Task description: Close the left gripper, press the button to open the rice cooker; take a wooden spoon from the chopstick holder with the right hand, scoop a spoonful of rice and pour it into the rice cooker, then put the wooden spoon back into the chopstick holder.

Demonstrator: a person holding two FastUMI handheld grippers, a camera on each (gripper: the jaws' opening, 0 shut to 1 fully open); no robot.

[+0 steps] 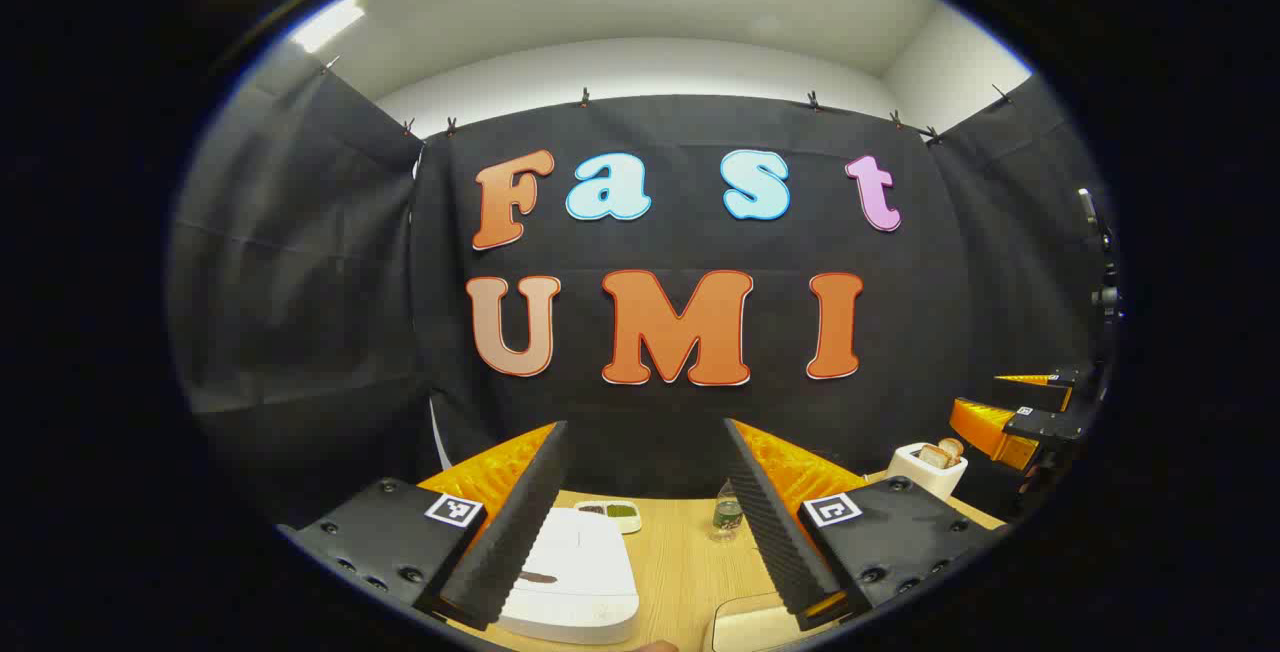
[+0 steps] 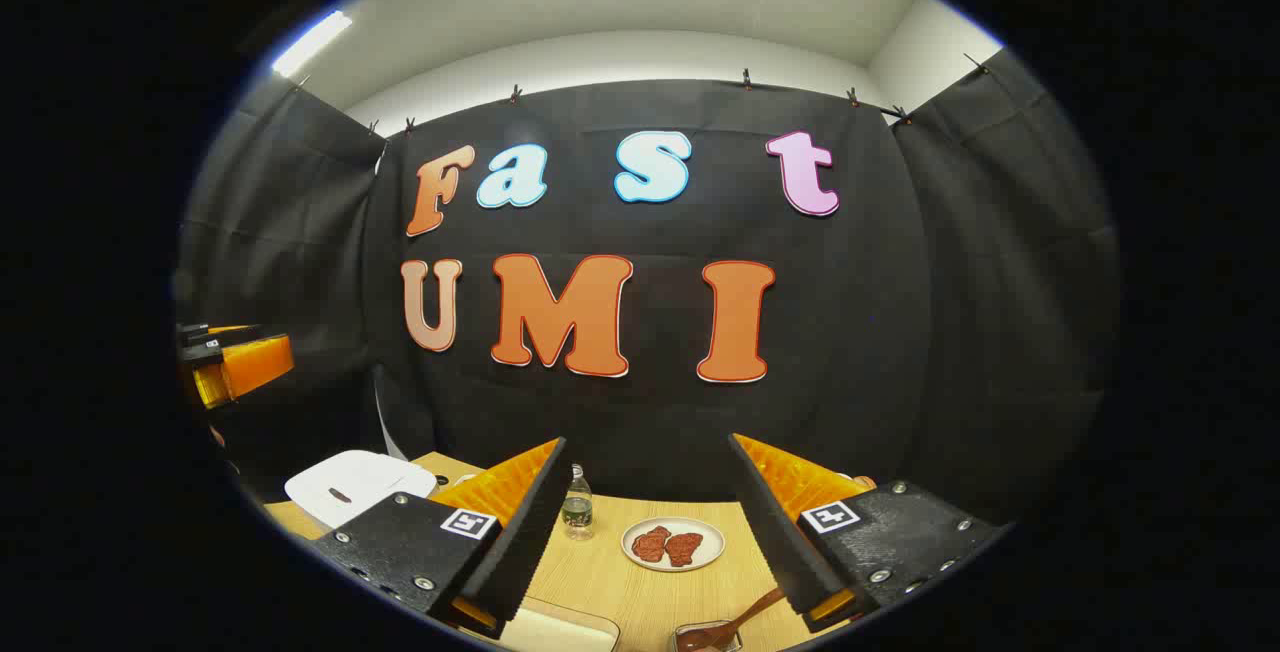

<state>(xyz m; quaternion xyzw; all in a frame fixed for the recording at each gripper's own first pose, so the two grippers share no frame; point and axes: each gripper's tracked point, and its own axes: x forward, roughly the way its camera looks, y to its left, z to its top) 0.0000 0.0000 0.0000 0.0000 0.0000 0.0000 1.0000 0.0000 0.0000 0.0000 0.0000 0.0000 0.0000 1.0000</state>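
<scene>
The rice cooker (image 1: 572,577) sits low and just ahead of the left claw (image 1: 645,522), between its two fingers and nearer the left one; its white lid lies flat and closed. In the right gripper view the same cooker (image 2: 355,485) stands well off to the left of the right claw (image 2: 645,532). The wooden spoon (image 2: 735,620) rests just below and ahead of the right claw, toward its right finger, with its bowl end in a small container (image 2: 708,637) at the bottom edge; whether that container is the chopstick holder cannot be confirmed.

Progress, as judged: nothing is done. The lid is down, the spoon is untouched, and every step is outstanding, starting with bringing the left fingers together and pressing the button.

Left claw: fingers spread wide, holding nothing. Right claw: fingers spread wide, holding nothing. Both are held above the counter (image 1: 690,562), level and pointing forward at the booth wall. The right claw also appears far to the right of the left one (image 1: 1020,422), and the left far to the left of the right one (image 2: 235,362), so the two are well apart.

Other items ahead: a small bottle (image 1: 727,517), a dish with two fillings (image 1: 610,512), a toaster with bread (image 1: 928,467), and a plate of red slices (image 2: 672,544).
</scene>
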